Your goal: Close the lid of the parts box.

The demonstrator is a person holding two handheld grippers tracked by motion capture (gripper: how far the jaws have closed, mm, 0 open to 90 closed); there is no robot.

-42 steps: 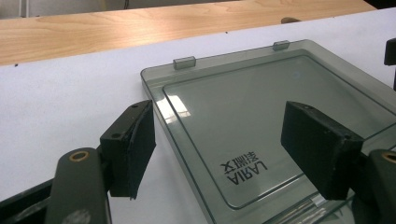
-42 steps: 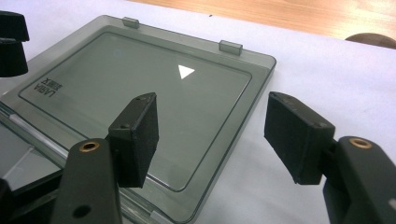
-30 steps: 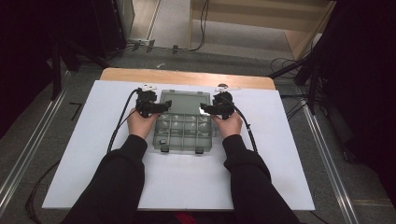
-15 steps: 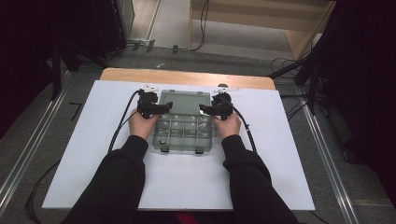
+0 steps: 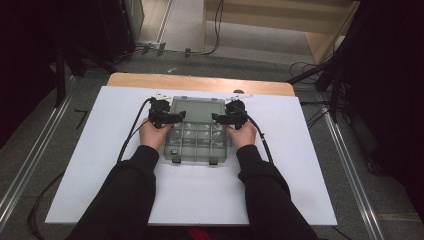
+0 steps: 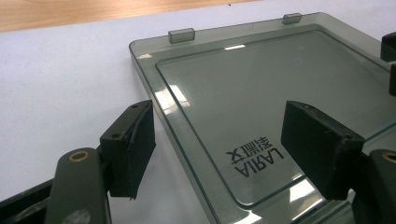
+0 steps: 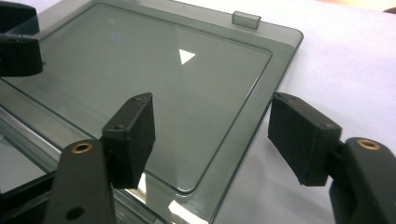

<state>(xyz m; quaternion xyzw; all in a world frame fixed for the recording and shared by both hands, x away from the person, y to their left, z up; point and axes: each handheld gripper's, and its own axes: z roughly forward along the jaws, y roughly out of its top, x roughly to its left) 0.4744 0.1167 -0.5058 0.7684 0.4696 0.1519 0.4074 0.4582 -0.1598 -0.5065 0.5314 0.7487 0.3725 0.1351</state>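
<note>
Box: a smoky clear plastic organiser with small compartments, lying at the middle of the white surface, nearer its far edge. Its lid is swung back flat toward the far edge, with two small tabs on its outer rim. The left tongs straddle the lid's left edge, jaws wide and gripping nothing. The right tongs straddle its right edge near a rounded corner; their jaws have just been opening and stand wide, pads clear of the plastic. The step in hand appears to be handling the lid. To do it well, both sides should be taken evenly, one jaw above and one below the rim, and moved together so the hinge does not twist.
</note>
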